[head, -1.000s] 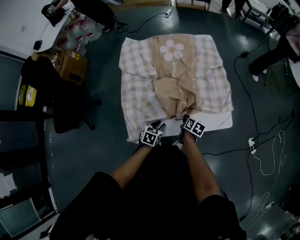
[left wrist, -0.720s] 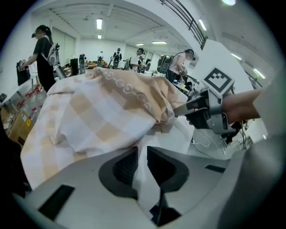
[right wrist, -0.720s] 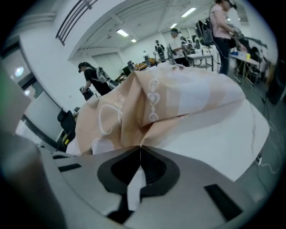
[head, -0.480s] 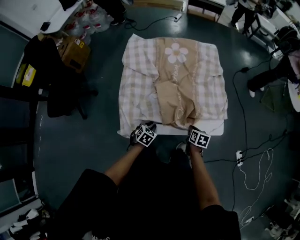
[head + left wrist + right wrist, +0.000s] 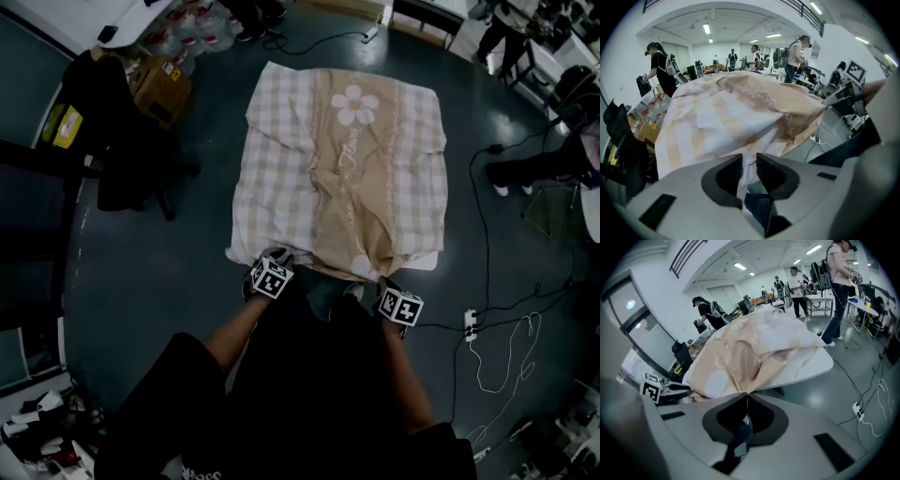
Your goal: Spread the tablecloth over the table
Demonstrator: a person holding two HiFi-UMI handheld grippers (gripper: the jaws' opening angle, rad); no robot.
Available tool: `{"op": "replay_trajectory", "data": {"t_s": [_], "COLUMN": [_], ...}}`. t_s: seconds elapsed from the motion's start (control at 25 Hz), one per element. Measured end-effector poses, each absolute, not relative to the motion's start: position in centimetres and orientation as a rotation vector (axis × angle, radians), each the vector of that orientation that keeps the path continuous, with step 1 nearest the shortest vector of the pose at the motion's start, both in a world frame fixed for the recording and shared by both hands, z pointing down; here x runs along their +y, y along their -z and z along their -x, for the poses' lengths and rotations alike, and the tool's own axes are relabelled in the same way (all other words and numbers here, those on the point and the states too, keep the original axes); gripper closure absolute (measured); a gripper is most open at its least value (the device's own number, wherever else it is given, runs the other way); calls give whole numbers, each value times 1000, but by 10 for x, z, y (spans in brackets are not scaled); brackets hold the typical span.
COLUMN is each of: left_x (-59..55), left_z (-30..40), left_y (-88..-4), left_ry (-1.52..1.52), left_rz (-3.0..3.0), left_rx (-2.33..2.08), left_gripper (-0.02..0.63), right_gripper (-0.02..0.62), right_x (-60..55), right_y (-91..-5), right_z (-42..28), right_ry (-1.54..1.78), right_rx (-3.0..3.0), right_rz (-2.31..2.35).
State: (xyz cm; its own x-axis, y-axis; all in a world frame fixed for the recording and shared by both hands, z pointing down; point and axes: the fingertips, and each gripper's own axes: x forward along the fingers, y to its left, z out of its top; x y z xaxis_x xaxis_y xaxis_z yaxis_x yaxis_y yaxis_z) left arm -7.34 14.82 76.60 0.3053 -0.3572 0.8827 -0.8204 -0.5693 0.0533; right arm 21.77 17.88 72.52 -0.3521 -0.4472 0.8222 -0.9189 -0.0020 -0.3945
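A beige and white checked tablecloth (image 5: 342,169) with a flower print lies over the white table (image 5: 425,262), still wrinkled along its beige middle. My left gripper (image 5: 275,259) is at the near left corner. Its jaws have just been opening a little, but a fold of the tablecloth (image 5: 736,108) still fills the narrow gap of the left gripper (image 5: 749,161). At the near right, my right gripper (image 5: 385,283) is shut on the hem. In the right gripper view the tablecloth (image 5: 754,348) runs into the closed tips of the right gripper (image 5: 747,394), with the table (image 5: 813,365) bare beyond.
A cardboard box (image 5: 161,81) and a dark chair with a coat (image 5: 112,150) stand to the left. A power strip (image 5: 468,324) and cables lie on the floor at the right. A person (image 5: 530,169) stands at the far right. Several people are in the room behind.
Both grippers have moved apart along the near edge, the right one further right. The bunched beige fold has been drawn out and the cloth now covers most of the bare front strip.
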Motion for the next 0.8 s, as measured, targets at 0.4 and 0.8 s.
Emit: {"op": "replay_trajectory", "data": {"t_s": [0.4,0.8], "left_x": [170,84], "left_z": [106,129], "left_y": [-779,-764], "left_ry": [-1266,-1060], "left_rz": [-1962,-2034], "left_rx": [-1037,-1225], "left_gripper": [505,505], "right_gripper": [481,465], "right_x": [178,69], "right_y": [-749,-705], "right_z": [-223,-262], "right_ry": [-1272,-876], "right_rx": [-1784,-1969], "right_rz": [-1296,-1406]}}
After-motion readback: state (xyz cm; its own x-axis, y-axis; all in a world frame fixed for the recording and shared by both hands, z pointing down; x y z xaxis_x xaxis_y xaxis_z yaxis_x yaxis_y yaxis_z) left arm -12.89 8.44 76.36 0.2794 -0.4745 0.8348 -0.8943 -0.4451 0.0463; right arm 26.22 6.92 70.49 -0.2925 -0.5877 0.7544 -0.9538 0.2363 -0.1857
